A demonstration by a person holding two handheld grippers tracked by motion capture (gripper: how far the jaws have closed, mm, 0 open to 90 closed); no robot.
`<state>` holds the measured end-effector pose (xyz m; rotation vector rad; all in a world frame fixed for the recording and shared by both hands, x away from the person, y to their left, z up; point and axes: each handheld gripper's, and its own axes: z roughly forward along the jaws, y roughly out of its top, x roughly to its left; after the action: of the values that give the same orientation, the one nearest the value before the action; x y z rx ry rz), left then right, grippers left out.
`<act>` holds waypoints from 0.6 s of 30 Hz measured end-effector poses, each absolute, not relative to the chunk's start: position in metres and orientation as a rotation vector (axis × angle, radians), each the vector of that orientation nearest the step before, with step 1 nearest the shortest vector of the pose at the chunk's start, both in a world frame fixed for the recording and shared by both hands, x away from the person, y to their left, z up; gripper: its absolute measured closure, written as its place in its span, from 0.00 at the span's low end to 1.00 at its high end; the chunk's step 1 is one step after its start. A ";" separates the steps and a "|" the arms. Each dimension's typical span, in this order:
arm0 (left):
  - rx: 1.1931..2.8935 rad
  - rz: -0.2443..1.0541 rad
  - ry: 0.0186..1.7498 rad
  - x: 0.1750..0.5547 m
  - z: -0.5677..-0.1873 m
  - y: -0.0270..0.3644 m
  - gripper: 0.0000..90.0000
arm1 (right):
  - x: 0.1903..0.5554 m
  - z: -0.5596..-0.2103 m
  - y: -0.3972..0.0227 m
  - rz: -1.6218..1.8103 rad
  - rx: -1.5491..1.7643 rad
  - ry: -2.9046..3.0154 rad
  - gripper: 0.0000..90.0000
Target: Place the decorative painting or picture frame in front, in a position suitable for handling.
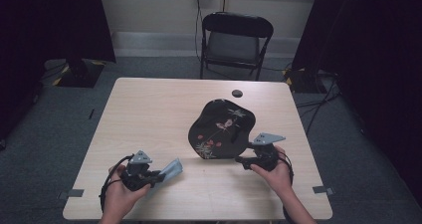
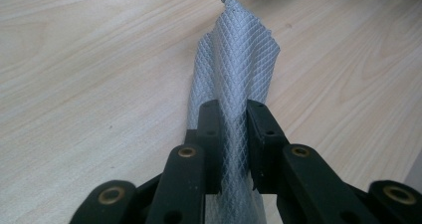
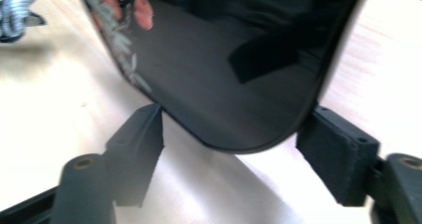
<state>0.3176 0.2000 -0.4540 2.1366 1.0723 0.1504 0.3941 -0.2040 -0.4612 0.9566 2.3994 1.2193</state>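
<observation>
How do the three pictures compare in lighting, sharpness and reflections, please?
High view: dim, with dark curtains at the sides, the table lit evenly. Left gripper view: bright, the cloth sharp. Right gripper view: the glossy black tray mirrors fingers and a jaw, the table glares pale, and the left jaw looks slightly blurred.

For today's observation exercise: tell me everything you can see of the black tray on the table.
The black tray is a glossy, lacquer-like dish with a wavy, irregular outline and painted flowers and leaves in red, pink and pale green. It lies on the pale wooden table, right of centre. Its rounded near edge sits between the wide-apart jaws of the right gripper, which do not clamp it. Its shiny surface mirrors fingers and a jaw.
</observation>
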 end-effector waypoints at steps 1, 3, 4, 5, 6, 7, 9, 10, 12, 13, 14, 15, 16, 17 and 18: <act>2.144 0.150 1.066 0.317 -0.454 0.199 0.87 | 0.390 -0.461 -0.204 1.224 0.958 2.404 0.32; 2.144 0.147 1.066 0.316 -0.453 0.198 0.87 | 0.381 -0.461 -0.204 1.226 0.948 2.412 0.32; 2.143 0.148 1.066 0.316 -0.453 0.198 0.87 | 0.377 -0.461 -0.203 1.233 0.938 2.418 0.32; 2.145 0.155 1.063 0.316 -0.452 0.198 0.87 | 0.373 -0.461 -0.203 1.241 0.927 2.425 0.33; 2.145 0.155 1.063 0.316 -0.452 0.198 0.87 | 0.369 -0.461 -0.203 1.246 0.920 2.425 0.35; 2.147 0.152 1.062 0.316 -0.452 0.198 0.87 | 0.365 -0.461 -0.202 1.251 0.912 2.432 0.36; 2.142 0.154 1.065 0.315 -0.451 0.198 0.87 | 0.361 -0.461 -0.200 1.267 0.896 2.431 0.38; 2.142 0.154 1.065 0.315 -0.451 0.198 0.87 | 0.361 -0.461 -0.200 1.267 0.896 2.431 0.38; 2.140 0.151 1.069 0.316 -0.451 0.198 0.87 | 0.363 -0.460 -0.199 1.291 0.918 2.406 0.41; 2.139 0.148 1.069 0.316 -0.450 0.198 0.87 | 0.365 -0.458 -0.198 1.308 0.930 2.403 0.42; 2.139 0.148 1.069 0.316 -0.450 0.198 0.87 | 0.368 -0.457 -0.197 1.314 0.939 2.393 0.44; 2.135 0.151 1.069 0.316 -0.450 0.198 0.87 | 0.368 -0.457 -0.197 1.314 0.939 2.393 0.44; 2.139 0.148 1.068 0.317 -0.450 0.198 0.87 | 0.371 -0.455 -0.196 1.314 0.947 2.378 0.45; 2.140 0.147 1.071 0.316 -0.451 0.198 0.87 | 0.376 -0.449 -0.194 1.333 0.958 2.363 0.48; 2.140 0.147 1.071 0.316 -0.451 0.198 0.87 | 0.376 -0.449 -0.194 1.333 0.958 2.363 0.48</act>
<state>0.3165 0.1980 -0.4507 2.1398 1.0708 0.1465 0.3760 -0.1935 -0.4492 0.9585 2.3626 1.3334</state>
